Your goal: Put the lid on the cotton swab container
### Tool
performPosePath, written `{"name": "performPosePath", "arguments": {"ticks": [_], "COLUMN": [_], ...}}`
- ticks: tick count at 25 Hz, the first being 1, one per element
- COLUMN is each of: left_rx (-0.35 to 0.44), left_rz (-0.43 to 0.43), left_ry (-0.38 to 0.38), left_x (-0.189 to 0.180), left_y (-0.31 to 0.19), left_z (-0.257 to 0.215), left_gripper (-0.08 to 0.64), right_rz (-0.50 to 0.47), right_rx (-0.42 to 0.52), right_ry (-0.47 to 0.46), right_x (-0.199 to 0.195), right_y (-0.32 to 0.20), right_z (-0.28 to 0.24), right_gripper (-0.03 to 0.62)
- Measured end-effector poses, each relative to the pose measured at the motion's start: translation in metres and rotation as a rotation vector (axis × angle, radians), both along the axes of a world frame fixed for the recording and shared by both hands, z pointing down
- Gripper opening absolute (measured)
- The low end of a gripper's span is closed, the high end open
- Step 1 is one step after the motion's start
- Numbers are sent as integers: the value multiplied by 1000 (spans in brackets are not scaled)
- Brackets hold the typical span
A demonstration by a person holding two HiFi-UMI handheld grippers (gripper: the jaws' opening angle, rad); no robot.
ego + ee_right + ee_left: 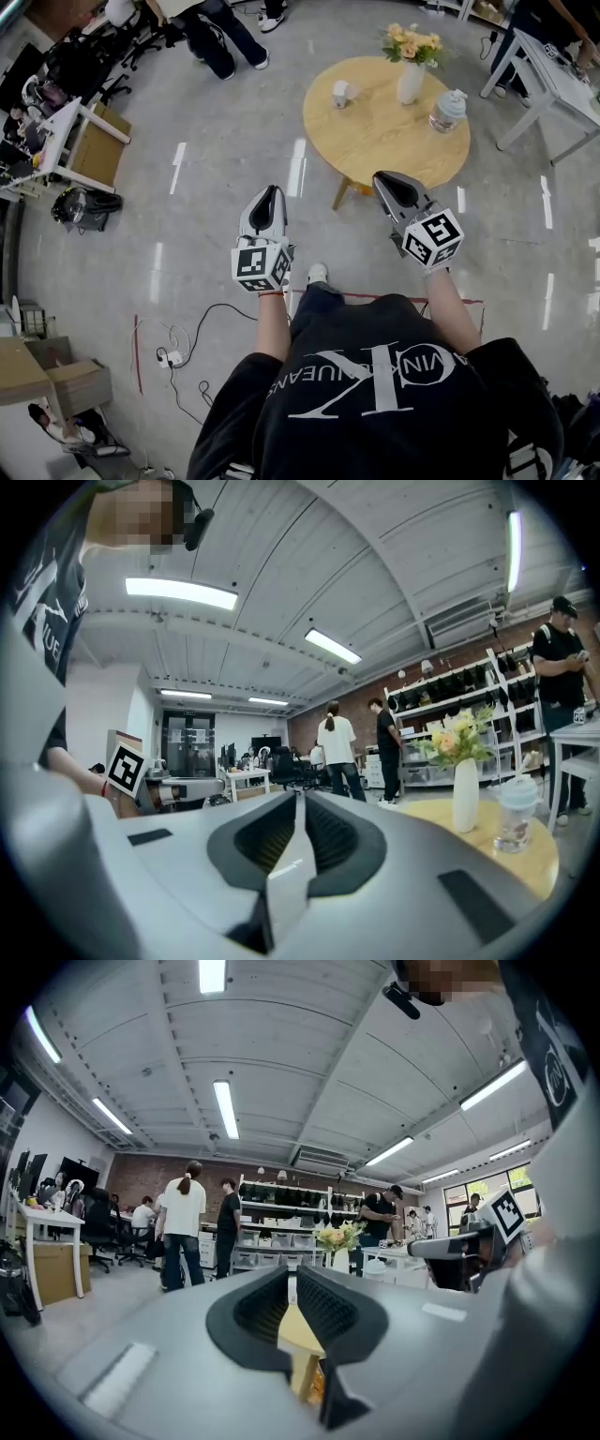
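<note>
Left gripper: the grey hand-held left gripper has its jaws pressed together on nothing. It points level at the table, its tip over the floor short of the near edge.
Right gripper: the grey hand-held right gripper is likewise closed and empty, with its tip at the table's near edge.
Container: a clear round jar with a pale top, probably the cotton swab container, stands upright on the right part of the round light-wood table. It is just right of the white vase of flowers.
Lid: I cannot tell whether the pale top is the lid. A small white cup-shaped object sits on the table's left part, well apart from the jar.
Bearing: the jar lies ahead and to the right of the right gripper, and the white object lies ahead, between the two grippers.
Nearer hand: the right, for the jar.
Axis: vertical, so a lid would likely have to come down from above.
</note>
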State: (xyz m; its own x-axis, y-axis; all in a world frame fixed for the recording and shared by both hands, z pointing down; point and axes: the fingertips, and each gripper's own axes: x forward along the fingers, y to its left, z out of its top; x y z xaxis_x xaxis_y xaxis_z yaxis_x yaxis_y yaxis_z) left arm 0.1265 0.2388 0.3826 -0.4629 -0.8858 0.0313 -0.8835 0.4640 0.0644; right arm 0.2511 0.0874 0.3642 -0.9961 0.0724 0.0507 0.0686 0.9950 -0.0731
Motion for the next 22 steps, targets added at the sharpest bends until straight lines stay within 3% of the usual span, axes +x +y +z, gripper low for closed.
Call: {"name": "performPosePath", "arguments": {"ticks": [2, 5, 8, 22], "left_rx": [5, 2, -6, -18], "left_rz": [-4, 15, 43, 109], "left_ry": [6, 12, 15, -11], "left_x": [-16, -39, -63, -195], "left_y": [-5, -15, -23, -18], "left_z": [1, 2, 1, 3], "left_gripper": [19, 128, 129, 129], "right_rz": [14, 59, 97, 235], "right_rx": [-9, -21, -63, -143], "right_ry": [-2, 1, -2, -26], "right_x": [-13, -32, -50, -154], "right_y": [-7, -22, -34, -57], "right_z": [0, 2, 5, 24], "right_gripper": [28, 31, 94, 167]}}
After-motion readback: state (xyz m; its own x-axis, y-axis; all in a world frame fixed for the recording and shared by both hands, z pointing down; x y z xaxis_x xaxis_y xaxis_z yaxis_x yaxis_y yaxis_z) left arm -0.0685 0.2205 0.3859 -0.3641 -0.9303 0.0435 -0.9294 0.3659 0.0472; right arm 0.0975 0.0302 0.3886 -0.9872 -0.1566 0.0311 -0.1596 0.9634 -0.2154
